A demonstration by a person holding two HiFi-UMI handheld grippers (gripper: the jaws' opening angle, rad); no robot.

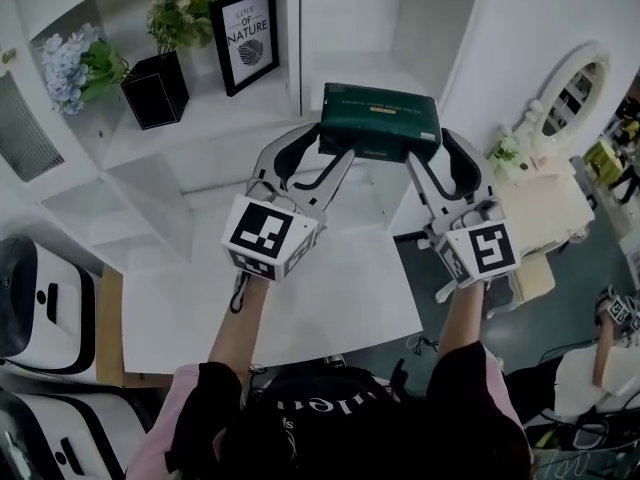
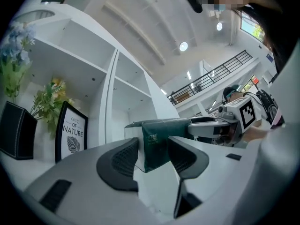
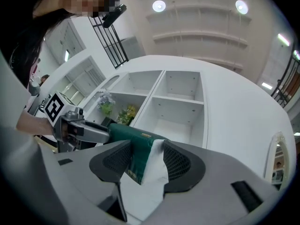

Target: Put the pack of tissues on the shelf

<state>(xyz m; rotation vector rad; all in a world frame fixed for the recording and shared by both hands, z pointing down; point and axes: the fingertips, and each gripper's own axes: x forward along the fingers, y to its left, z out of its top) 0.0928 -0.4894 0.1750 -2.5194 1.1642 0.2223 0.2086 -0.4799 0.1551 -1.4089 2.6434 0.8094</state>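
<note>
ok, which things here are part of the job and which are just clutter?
Job: dark green pack of tissues, left gripper and right gripper shut on its ends, white shelf unit.
Lying about: framed "Nature" print, black square planter, blue flower bunch, oval white mirror.

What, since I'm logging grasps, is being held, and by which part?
The pack of tissues: left gripper shut on its left end, right gripper on its right end.
</note>
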